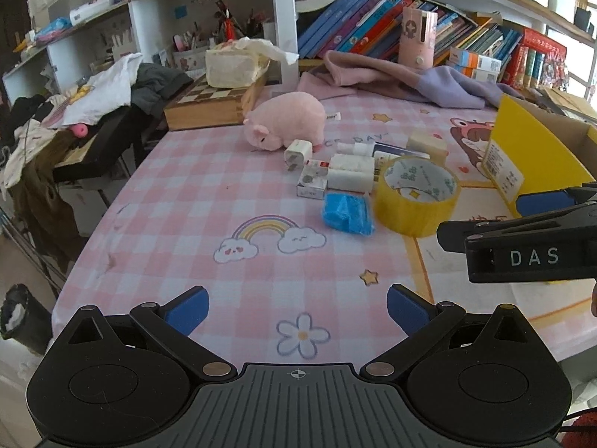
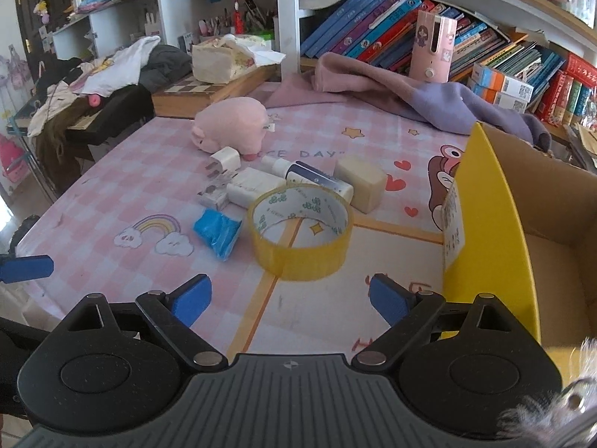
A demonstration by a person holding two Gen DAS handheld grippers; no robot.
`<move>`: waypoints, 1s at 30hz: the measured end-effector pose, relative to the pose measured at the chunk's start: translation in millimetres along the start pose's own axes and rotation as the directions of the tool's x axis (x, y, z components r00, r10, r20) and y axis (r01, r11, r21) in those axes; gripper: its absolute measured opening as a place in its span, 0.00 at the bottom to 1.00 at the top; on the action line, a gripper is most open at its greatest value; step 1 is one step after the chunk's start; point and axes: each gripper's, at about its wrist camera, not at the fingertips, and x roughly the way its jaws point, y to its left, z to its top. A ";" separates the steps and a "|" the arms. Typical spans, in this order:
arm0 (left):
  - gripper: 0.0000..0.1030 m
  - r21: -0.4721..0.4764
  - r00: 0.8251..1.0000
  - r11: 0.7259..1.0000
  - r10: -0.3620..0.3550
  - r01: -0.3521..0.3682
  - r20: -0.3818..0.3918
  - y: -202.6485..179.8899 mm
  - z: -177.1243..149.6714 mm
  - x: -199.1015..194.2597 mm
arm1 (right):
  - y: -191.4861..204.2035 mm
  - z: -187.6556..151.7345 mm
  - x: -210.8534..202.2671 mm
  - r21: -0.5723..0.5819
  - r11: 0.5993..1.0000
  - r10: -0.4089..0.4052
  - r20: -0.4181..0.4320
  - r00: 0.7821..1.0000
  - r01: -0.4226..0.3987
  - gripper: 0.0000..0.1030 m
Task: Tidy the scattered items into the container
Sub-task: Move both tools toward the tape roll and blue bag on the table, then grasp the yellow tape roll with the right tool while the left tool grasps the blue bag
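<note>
A yellow tape roll [image 2: 300, 231] [image 1: 416, 196] lies on the pink checked tablecloth, just ahead of my right gripper [image 2: 289, 304], which is open and empty. Around the roll lie a blue packet [image 2: 216, 232] [image 1: 347, 213], white bottles [image 2: 253, 186] [image 1: 350, 171], a white charger plug [image 2: 224, 160] [image 1: 296, 153], a cream block [image 2: 360, 183] [image 1: 427, 143] and a pink plush pig [image 2: 231, 123] [image 1: 285, 119]. The yellow-sided cardboard box [image 2: 488, 224] [image 1: 522, 149] stands open at the right. My left gripper [image 1: 297, 310] hovers open and empty over the cloth, short of the items.
A wooden chessboard box [image 1: 212, 106] with a tissue pack [image 1: 231, 65] sits at the back left. A pink and purple cloth [image 1: 403, 78] lies along the bookshelf [image 1: 391, 18]. Clothes [image 1: 93, 93] pile up off the table's left edge. The right gripper's side [image 1: 530, 246] enters the left wrist view.
</note>
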 end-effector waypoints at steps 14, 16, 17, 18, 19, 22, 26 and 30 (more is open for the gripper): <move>0.99 0.056 0.998 0.998 -0.030 0.033 -0.056 1.4 28.9 48.4 | -5.5 35.4 64.3 -0.017 1.000 -0.006 -0.091 0.996 0.004 0.93; 0.99 0.073 0.997 0.996 -0.038 0.043 -0.060 -0.4 31.4 53.2 | -5.8 38.2 72.5 -0.018 1.000 -0.009 -0.104 0.994 0.007 0.93; 0.99 0.081 0.997 0.996 -0.042 0.047 -0.062 -1.2 32.3 55.3 | -6.2 39.5 76.6 -0.017 1.000 -0.009 -0.112 0.994 0.007 0.93; 0.99 0.086 0.997 0.995 -0.046 0.052 -0.065 -2.1 33.2 57.4 | -6.2 40.6 80.2 -0.016 1.000 -0.009 -0.118 0.993 0.007 0.93; 0.99 0.090 0.996 0.994 -0.050 0.056 -0.068 -3.2 34.0 59.5 | -6.5 41.9 84.1 -0.016 1.000 -0.008 -0.125 0.992 0.006 0.93; 0.96 0.110 0.995 0.991 -0.066 0.075 -0.081 -7.3 36.4 66.3 | -8.3 44.9 95.6 -0.002 1.000 -0.002 -0.147 0.989 0.002 0.93; 0.94 0.134 0.993 0.986 -0.086 0.096 -0.080 -11.5 42.2 73.8 | -15.7 48.0 101.9 0.024 0.999 -0.017 -0.160 0.987 0.022 0.89; 0.90 0.136 0.992 0.985 -0.095 0.105 -0.083 -14.7 47.4 83.6 | -18.6 49.5 100.3 0.011 0.999 -0.046 -0.168 0.985 0.048 0.89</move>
